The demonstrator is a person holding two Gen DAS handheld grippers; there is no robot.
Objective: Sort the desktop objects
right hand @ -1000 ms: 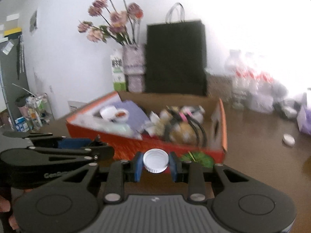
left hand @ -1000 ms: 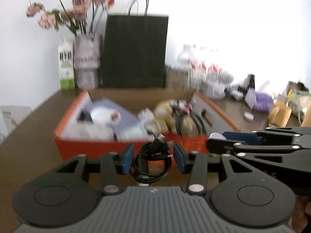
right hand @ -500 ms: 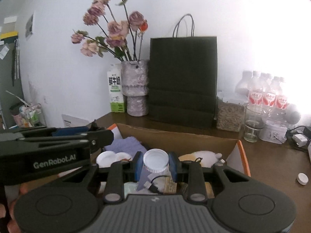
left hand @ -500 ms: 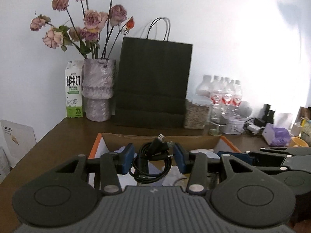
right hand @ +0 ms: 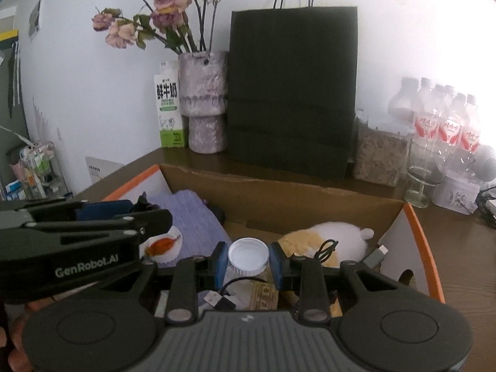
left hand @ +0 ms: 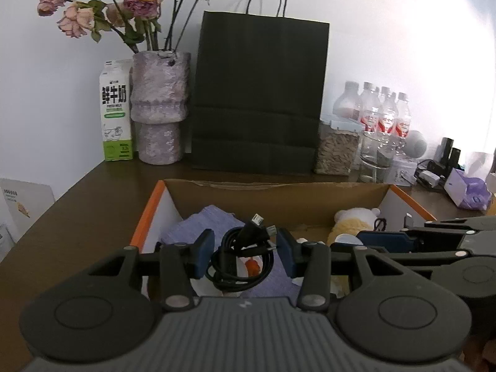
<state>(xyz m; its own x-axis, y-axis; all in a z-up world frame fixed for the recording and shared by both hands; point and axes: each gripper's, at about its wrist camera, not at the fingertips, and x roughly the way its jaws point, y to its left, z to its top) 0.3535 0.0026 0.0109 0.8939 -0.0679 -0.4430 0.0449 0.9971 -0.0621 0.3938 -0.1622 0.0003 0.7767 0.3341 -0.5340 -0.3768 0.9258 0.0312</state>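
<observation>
Only the left wrist view shows the left tool (left hand: 245, 255) clenched on a coiled black cable (left hand: 240, 259), held above the cardboard box (left hand: 272, 197); only the right wrist view shows the right tool (right hand: 248, 262) clenched on a white bottle cap (right hand: 248, 255), also above the box. Each view catches the other tool at its side edge. Inside the box, the right view alone reveals a white dish with an orange smear (right hand: 162, 245) near the left wall, a loose plug and cable (right hand: 220, 300) under the cap, and a grey connector (right hand: 376, 254) by the right wall. Both views show a purple cloth (right hand: 195, 217) in the box's left half and a cream plush toy (right hand: 325, 235) in its right half. Behind the box on the worktop (left hand: 93, 204) stand a black paper bag (left hand: 259, 96), a vase of dried roses (left hand: 159, 105), a milk carton (left hand: 116, 111) and water bottles (left hand: 376, 114).
</observation>
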